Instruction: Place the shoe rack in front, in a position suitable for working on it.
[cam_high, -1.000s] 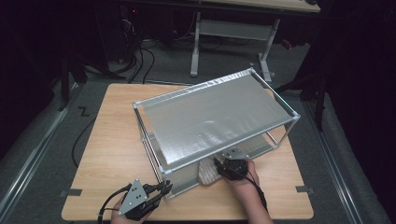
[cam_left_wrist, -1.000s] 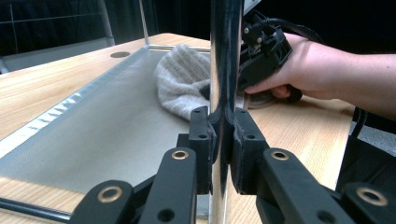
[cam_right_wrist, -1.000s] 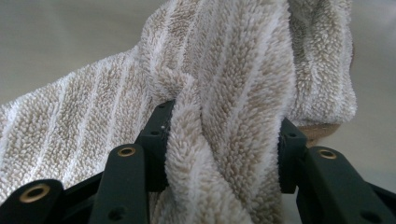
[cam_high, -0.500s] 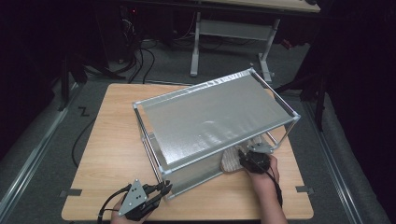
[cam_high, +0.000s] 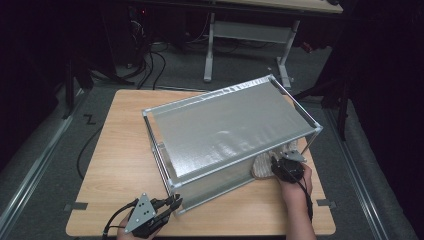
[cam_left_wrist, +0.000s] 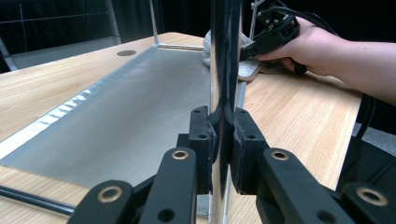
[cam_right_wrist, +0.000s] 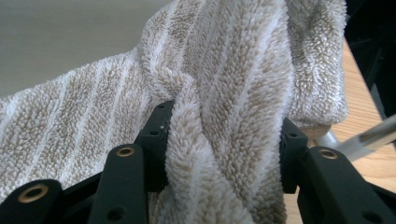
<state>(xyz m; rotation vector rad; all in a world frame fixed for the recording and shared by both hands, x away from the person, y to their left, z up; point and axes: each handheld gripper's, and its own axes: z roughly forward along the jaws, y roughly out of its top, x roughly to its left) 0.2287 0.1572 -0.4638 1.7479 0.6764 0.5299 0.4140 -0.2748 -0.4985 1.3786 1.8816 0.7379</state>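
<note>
1. Left gripper (cam_high: 172, 204) at the near-left corner of the table (cam_high: 120, 150). Its jaws are clamped tight on the near corner post (cam_left_wrist: 224, 70) of the metal frame (cam_high: 230, 125); the left gripper view has the post running straight up between the pads. Judged purpose: bracing the frame so it does not slide while the other hand works.
2. Right gripper (cam_high: 276, 166) at the near-right end of the frame, low, by the table top. The jaws are about half closed and gripping a bunched fold of the towel (cam_right_wrist: 219, 93); both pads press into the pile.
3. Towel: beige with pale stripes, wadded rather than flat. It lies on the table at the frame's right end, against the lower part of the grey panel (cam_high: 220, 135), partly under the frame's edge.
4. Judged reason for the bunched hold: a thick wad gives a wiping pad to rub along the panel and rails.
5. Axis: the frame's long side runs from near left to far right. The towel's wad stretches roughly along the frame's short right end; its stripes run along the fold, up and away from the right gripper's jaws.
</note>
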